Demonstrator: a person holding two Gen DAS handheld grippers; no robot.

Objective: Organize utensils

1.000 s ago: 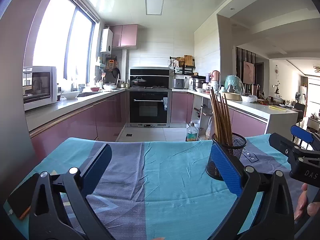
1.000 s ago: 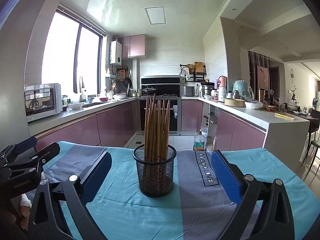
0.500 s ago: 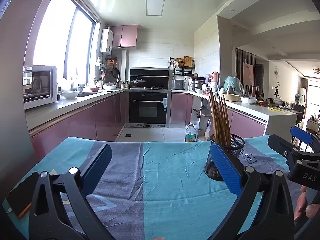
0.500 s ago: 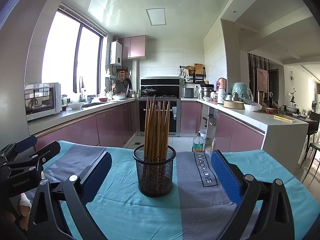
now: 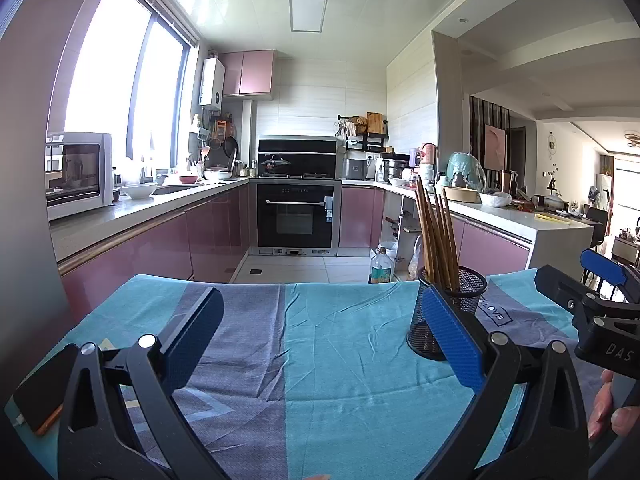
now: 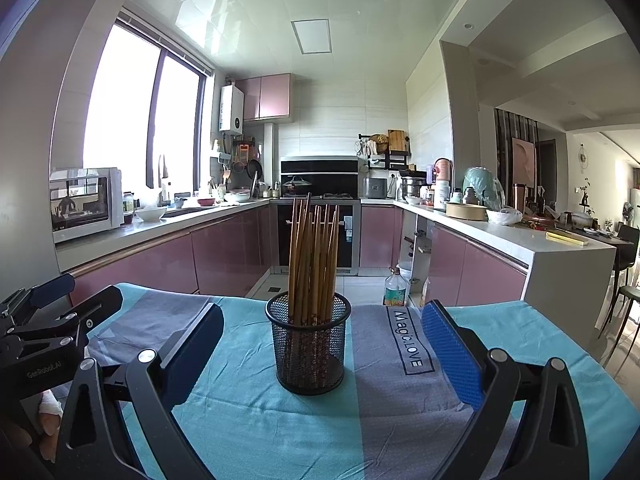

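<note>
**Chopstick holder stands ahead of both tools, neither one gripping**

The right tool [image 6: 320, 354] is spread wide, its two blue-padded fingers [image 6: 450, 354] apart with nothing held between them. Straight ahead of it, centred in the gap between the fingers but a little beyond their tips, stands a black mesh holder [image 6: 309, 346] on the tabletop [image 6: 520, 332]. A bundle of brown chopsticks [image 6: 314, 264] rises upright out of the holder, fanning slightly at the top. The holder rests where the blue part of the cloth [image 6: 248, 416] meets a grey stripe, and the printed lettering on that stripe lies just to the right of it, between the holder and the tool's right finger.

The left tool [image 5: 320, 340] is also spread wide and holds nothing. From its view the holder [image 5: 450, 312] sits ahead and to the right, partly hidden behind the tool's right finger [image 5: 450, 340]; the chopsticks [image 5: 436, 240] lean a little leftward above the rim. Bare cloth [image 5: 320, 360] fills the gap between its fingers. A phone [image 5: 40, 390] lies on the cloth just outside the left finger. The right tool [image 5: 600, 304] shows at the far right edge, with fingertips of a hand [image 5: 610, 412] beneath it.
</note>
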